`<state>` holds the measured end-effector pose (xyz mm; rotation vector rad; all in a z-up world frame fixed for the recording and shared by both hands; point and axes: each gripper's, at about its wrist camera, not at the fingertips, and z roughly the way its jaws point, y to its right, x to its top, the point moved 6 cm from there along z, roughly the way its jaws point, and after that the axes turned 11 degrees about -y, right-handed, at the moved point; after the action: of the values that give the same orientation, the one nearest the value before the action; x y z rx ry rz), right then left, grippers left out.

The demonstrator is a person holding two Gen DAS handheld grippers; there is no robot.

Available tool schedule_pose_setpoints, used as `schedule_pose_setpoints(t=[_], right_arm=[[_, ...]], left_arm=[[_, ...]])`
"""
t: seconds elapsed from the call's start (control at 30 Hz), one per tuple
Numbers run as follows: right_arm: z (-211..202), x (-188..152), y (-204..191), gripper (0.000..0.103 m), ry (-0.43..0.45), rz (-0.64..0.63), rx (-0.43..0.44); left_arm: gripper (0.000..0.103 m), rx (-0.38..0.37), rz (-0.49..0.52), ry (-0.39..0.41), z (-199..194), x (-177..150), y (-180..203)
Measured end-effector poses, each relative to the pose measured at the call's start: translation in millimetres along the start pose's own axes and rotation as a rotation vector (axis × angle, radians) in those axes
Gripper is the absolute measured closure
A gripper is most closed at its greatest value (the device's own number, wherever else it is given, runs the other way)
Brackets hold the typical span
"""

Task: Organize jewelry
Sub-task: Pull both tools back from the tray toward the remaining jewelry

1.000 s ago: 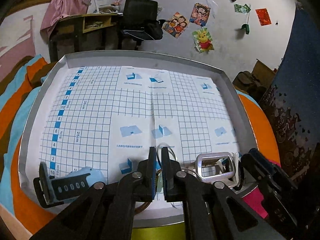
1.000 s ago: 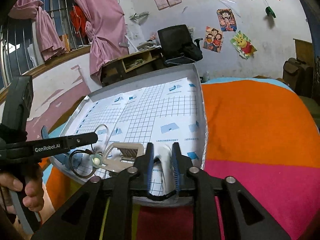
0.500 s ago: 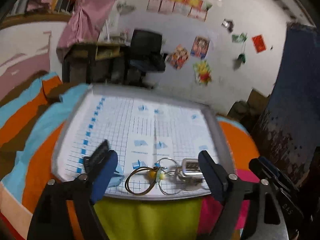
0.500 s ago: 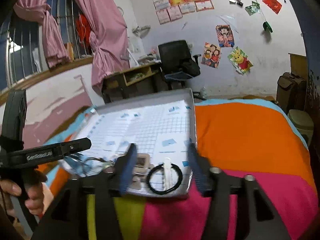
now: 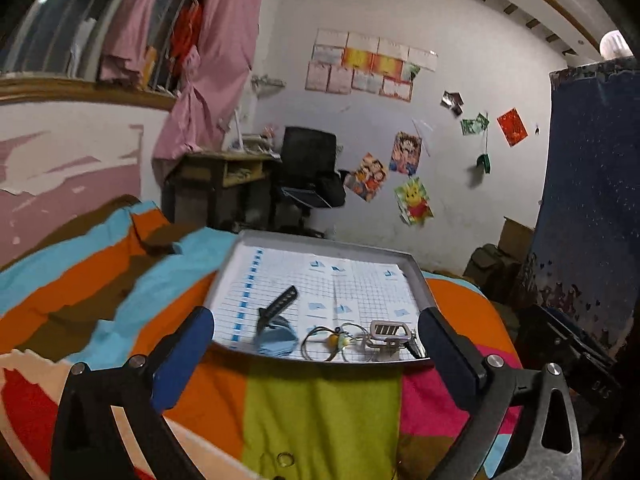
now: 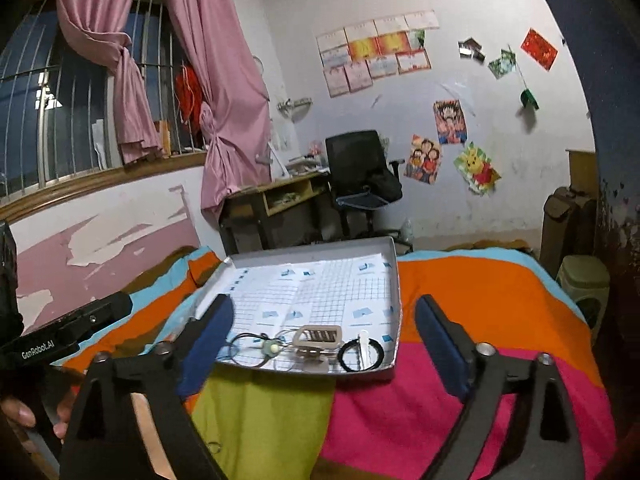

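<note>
A grey tray lined with blue grid paper lies on the striped bedspread. Along its near edge lie a blue-strapped watch, wire bangles with a yellow bead, a silver rectangular clasp piece and, in the right wrist view, a black ring around a white stick. The same bangles and clasp piece show in the right wrist view. My left gripper is open and empty, held back from the tray. My right gripper is open and empty too.
The tray rests on an orange, pink, green and blue bedspread. A desk and black office chair stand behind by the wall. The left gripper's body shows at the left of the right wrist view.
Both grippers opened wide, let go of the jewelry at the tray's near edge and pulled back and up away from the tray.
</note>
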<state>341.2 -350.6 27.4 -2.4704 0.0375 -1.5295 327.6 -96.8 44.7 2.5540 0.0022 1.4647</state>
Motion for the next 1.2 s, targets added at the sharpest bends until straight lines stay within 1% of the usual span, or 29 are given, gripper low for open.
schedule_pose_setpoints(t=[0.07, 0.2, 0.33, 0.43, 0.53, 0.63, 0.73, 0.83, 1.0, 1.2], right_arm=[[-15, -1, -7, 0.009, 0.015, -0.013, -0.005], [-47, -5, -23, 0.002, 0.049, -0.037, -0.015], [-83, -15, -38, 0.002, 0.083, -0.061, -0.025], [-105, -26, -45, 0.002, 0.091, -0.059, -0.025], [-123, -37, -50, 0.002, 0.087, -0.044, -0.019], [-136, -53, -55, 0.002, 0.071, -0.018, -0.001], [-147, -75, -58, 0.001, 0.05, 0.011, 0.011], [-154, -94, -62, 0.001, 0.029, 0.02, 0.005], [-173, -117, -70, 0.001, 0.026, 0.018, -0.005], [-193, -140, -75, 0.001, 0.004, 0.028, -0.039]], left_arm=[[0.0, 0.012, 0.003, 0.017, -16, -4, -4], [0.0, 0.019, 0.001, 0.043, -45, -15, -10], [0.0, 0.026, -0.001, 0.06, -73, -29, -20], [0.0, 0.036, -0.003, 0.068, -92, -43, -27], [0.0, 0.042, 0.0, 0.063, -109, -59, -33], [0.0, 0.036, -0.008, 0.041, -124, -78, -41], [0.0, 0.04, -0.021, 0.027, -138, -93, -51], [0.0, 0.05, -0.014, 0.02, -150, -106, -58], [0.0, 0.06, 0.009, 0.013, -166, -125, -63], [0.0, 0.058, 0.009, -0.023, -172, -145, -69]])
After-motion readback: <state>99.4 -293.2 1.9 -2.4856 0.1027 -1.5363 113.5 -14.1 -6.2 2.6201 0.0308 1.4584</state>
